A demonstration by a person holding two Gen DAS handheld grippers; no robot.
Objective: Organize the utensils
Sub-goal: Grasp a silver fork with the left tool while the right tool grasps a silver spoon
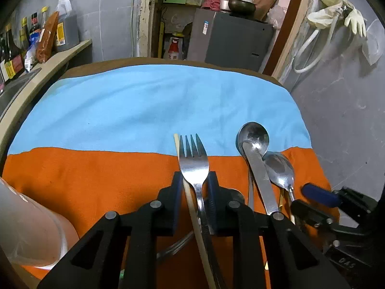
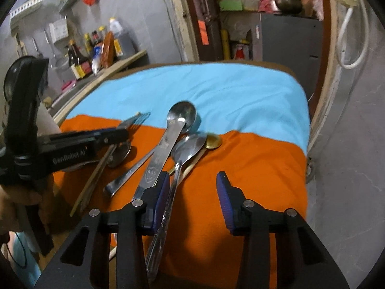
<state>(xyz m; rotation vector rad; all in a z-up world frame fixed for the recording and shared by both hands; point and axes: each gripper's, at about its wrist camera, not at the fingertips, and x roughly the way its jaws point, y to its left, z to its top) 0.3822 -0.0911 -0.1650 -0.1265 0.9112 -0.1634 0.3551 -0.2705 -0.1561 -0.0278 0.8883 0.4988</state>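
one fork (image 1: 194,166) lengthwise in left hand-held gripper (image 1: 194,187), tines forward; right hand-held gripper (image 2: 192,187) wide

A fork (image 1: 194,166) and chopstick (image 1: 190,192) lay side by side on the cloth (image 1: 120,110), left of two spoons (image 1: 253,137) and a knife (image 1: 261,175) crossing them.

- Our left gripper (image 1: 194,183) is squeezed in tight, with its blue pads (image 1: 177,187) close together, gripping something thin.
- Our right gripper (image 2: 192,187) has its blue pads (image 2: 222,187) spread wide apart, low over the table, holding nothing.
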